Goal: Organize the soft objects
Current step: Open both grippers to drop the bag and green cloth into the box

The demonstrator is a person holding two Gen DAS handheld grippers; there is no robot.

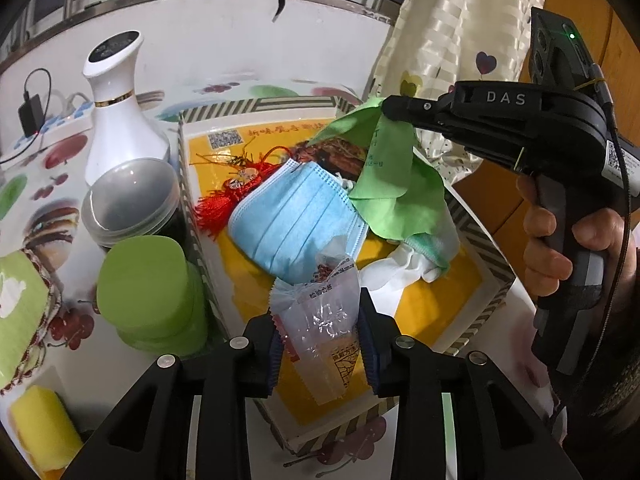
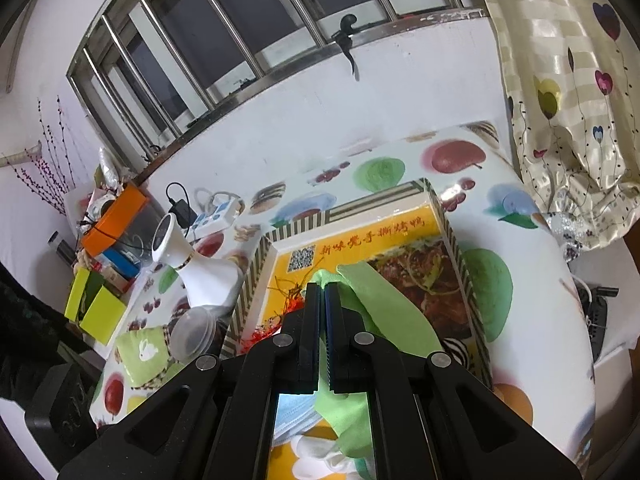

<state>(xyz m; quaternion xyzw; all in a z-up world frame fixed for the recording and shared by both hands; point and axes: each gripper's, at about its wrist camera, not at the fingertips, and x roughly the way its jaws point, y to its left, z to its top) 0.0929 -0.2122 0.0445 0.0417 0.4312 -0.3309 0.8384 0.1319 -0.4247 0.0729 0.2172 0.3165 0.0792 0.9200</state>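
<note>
Here the left tool point(image 1: 320, 344) pinches a clear plastic packet point(image 1: 320, 320); the right tool point(image 2: 323, 300), closed, grips a green cloth point(image 1: 400, 184).

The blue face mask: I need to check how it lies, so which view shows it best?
Left wrist view: the blue face mask lies fully visible in the box. Right wrist view shows only a sliver behind the right gripper.

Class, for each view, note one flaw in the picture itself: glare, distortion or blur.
Left wrist view: glare washes out the clear plastic packet in the left claw; dark corners. Right wrist view: fisheye bends the window bars; the right claw hides much of the green cloth.
</note>
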